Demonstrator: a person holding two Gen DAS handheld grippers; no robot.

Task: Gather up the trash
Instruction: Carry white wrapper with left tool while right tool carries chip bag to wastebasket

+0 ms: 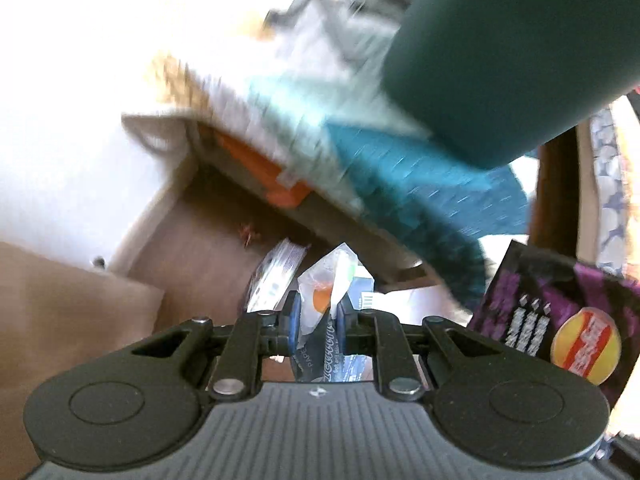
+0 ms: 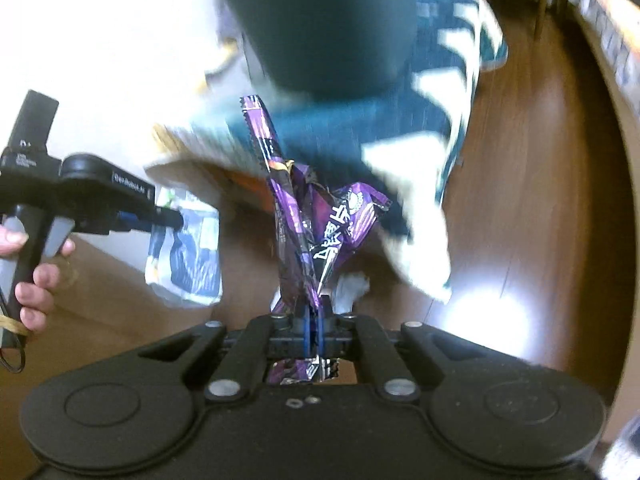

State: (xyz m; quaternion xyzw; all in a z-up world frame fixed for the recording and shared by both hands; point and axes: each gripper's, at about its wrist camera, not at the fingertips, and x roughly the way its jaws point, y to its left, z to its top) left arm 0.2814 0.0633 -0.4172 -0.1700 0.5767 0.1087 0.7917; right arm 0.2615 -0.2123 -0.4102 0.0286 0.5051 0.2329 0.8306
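Observation:
In the left wrist view my left gripper (image 1: 318, 314) is shut on a clear and blue plastic wrapper (image 1: 324, 280) with an orange spot, which sticks up between the blue pads. In the right wrist view my right gripper (image 2: 314, 314) is shut on a crumpled purple snack bag (image 2: 316, 216) that stands up from the jaws. That purple snack bag (image 1: 552, 320) also shows at the right of the left wrist view. A dark green bin (image 1: 500, 60) looms close above and ahead; the bin (image 2: 320, 20) fills the top of the right wrist view. The left gripper (image 2: 174, 218) and its hanging blue and white wrapper (image 2: 188, 256) appear at the left.
A teal and white rug (image 2: 400, 140) lies blurred on the brown wooden floor (image 2: 540, 200). An orange item (image 1: 264, 172) peeks from under the rug (image 1: 400, 180). Brown cardboard (image 1: 60, 312) sits at the left. A person's hand (image 2: 36, 284) grips the left handle. Shelving curves along the right edge.

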